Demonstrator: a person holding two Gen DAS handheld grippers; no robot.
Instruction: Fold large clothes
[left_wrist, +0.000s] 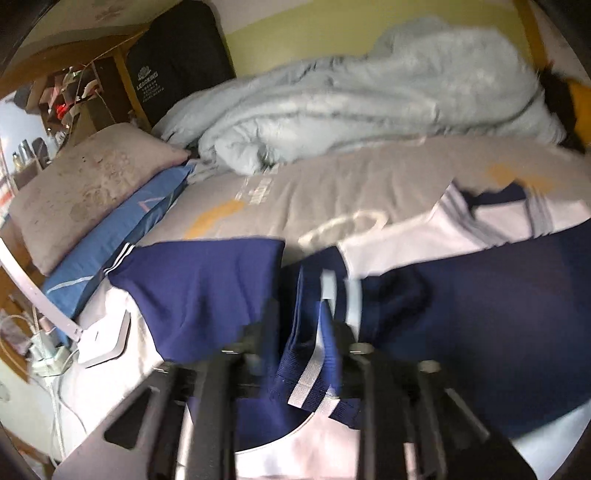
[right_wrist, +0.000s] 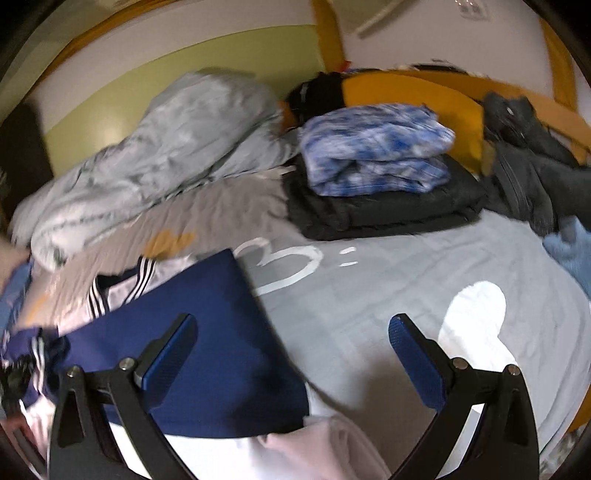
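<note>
- Left wrist view: the left gripper (left_wrist: 301, 332) has its jaws clenched on a bunched fold of the navy and white jacket (left_wrist: 207, 291), with a ribbed blue hem and a white stripe caught between them.
- Jacket lies spread across the near part of the bed (left_wrist: 332, 192), navy panels on both sides of the jaws and a white panel with dark stripes toward the right.
- Beyond it on the grey sheet sits a rumpled pale blue duvet (left_wrist: 369, 103); a grey pillow (left_wrist: 81, 188) rests on a blue pillow (left_wrist: 122, 236) at the left.
- Right wrist view: the right gripper (right_wrist: 291, 343) has its jaws spread wide and grasps nothing; its left finger hangs over the jacket's navy panel (right_wrist: 207, 332), its right finger over bare sheet.
- Farther back, a folded blue-and-white garment (right_wrist: 373, 147) sits on a folded black garment (right_wrist: 388, 210).
</note>
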